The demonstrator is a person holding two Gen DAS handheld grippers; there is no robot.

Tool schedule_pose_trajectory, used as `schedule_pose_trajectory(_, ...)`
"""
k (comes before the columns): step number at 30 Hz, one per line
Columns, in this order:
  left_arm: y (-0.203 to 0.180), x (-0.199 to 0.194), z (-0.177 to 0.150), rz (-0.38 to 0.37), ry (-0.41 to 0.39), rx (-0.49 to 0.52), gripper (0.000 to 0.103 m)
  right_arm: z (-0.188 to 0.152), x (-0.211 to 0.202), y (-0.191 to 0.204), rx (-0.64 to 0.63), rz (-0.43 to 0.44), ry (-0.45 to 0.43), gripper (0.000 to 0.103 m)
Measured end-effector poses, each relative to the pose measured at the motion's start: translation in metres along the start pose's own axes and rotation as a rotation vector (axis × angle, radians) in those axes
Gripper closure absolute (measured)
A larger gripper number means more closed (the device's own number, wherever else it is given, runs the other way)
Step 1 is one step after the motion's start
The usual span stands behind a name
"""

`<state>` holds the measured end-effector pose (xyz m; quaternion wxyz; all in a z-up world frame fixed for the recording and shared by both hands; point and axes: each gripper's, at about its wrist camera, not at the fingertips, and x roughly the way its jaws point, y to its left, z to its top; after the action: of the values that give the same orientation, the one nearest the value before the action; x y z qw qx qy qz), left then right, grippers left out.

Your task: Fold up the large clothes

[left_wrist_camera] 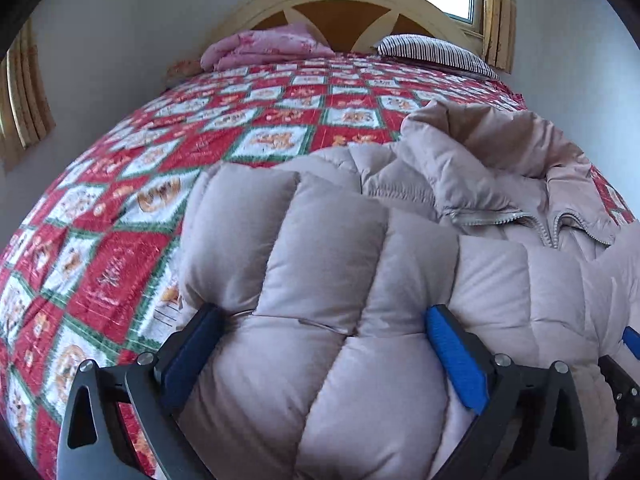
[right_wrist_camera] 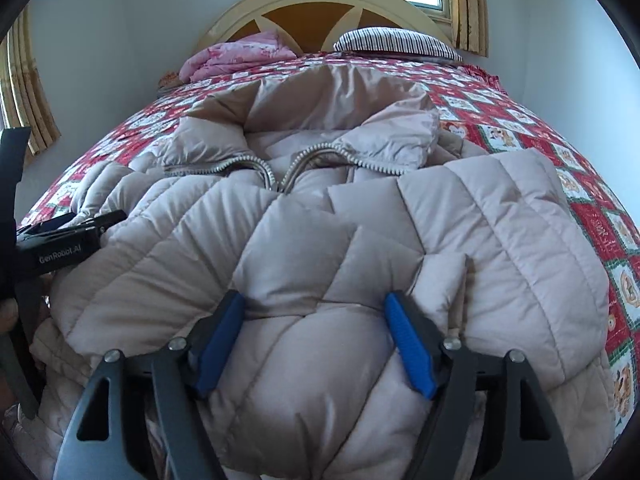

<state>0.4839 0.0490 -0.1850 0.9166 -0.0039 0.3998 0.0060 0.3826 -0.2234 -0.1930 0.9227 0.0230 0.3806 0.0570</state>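
Right wrist view: our right gripper (right_wrist_camera: 314, 312) and left gripper (left_wrist_camera: 324, 326) straddle the puffy, soft jacket (right_wrist_camera: 360, 208) below its zipper (right_wrist_camera: 276, 172), jaws wide; whether they pinch, we cannot tell.

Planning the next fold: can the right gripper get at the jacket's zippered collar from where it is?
Probably yes: the right gripper sits on the puffer jacket, and only jacket lies between it and the collar.

Pale beige quilted jacket (right_wrist_camera: 304, 264) on red, white and green patchwork bedspread (left_wrist_camera: 120, 208); black-and-white striped pillow (right_wrist_camera: 396, 42).
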Motion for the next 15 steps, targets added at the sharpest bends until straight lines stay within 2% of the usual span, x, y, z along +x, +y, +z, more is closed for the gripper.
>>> schedule_pose_trajectory(10, -0.004, 0.005, -0.002, 0.024, 0.006, 0.013, 0.001, 0.000, 0.005, 0.011, -0.044, -0.064, 0.032, 0.025)
schedule_pose_trajectory(12, -0.004, 0.004, -0.003, 0.027, 0.002, 0.012, 0.001, 0.006, -0.002, 0.010, -0.040, -0.067, 0.049, 0.027)
schedule_pose_trajectory(13, -0.004, 0.004, -0.003, 0.029, 0.001, 0.012, 0.001, 0.010, -0.009, 0.010, -0.028, -0.073, 0.043, 0.028)
schedule_pose_trajectory(15, -0.004, 0.004, -0.003, 0.027, 0.000, 0.010, 0.001, 0.024, -0.035, 0.007, 0.034, -0.065, -0.035, 0.028)
